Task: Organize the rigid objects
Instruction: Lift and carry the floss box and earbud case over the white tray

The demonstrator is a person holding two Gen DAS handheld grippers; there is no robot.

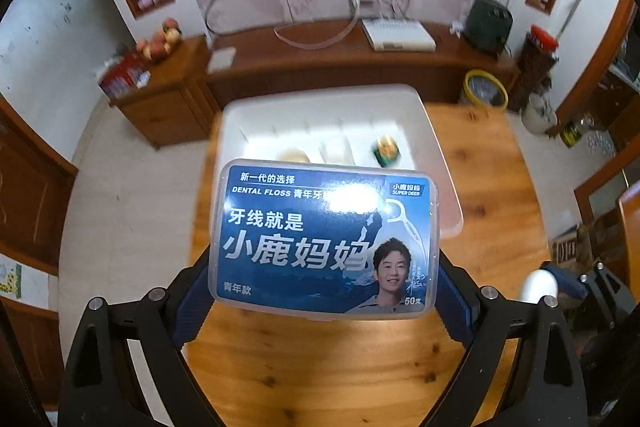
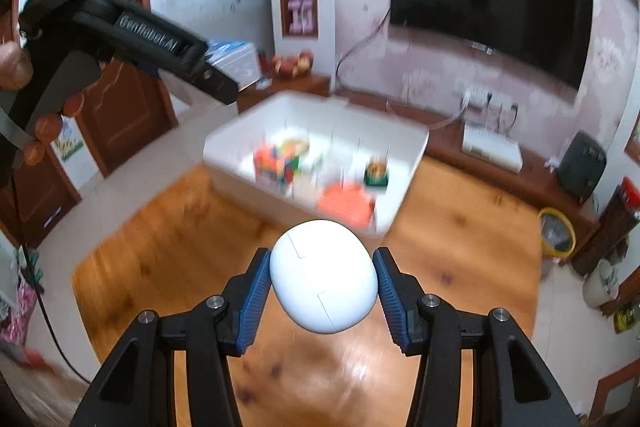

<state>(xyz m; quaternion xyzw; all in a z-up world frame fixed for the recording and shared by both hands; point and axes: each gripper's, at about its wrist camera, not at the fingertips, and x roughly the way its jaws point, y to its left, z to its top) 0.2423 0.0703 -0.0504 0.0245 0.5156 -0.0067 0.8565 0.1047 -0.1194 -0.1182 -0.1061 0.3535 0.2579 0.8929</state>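
The dental floss box (image 1: 324,239) sits clamped between the blue pads of your left gripper (image 1: 324,291), held in the air above the wooden table (image 1: 480,227), with its blue label facing the camera. Your right gripper (image 2: 323,287) is closed on a white egg-shaped object (image 2: 323,275), also lifted over the table. Ahead of both stands the white divided bin (image 2: 400,147); inside it you see a colourful cube (image 2: 278,163), an orange item (image 2: 346,205) and a small green box (image 2: 377,173), in separate compartments
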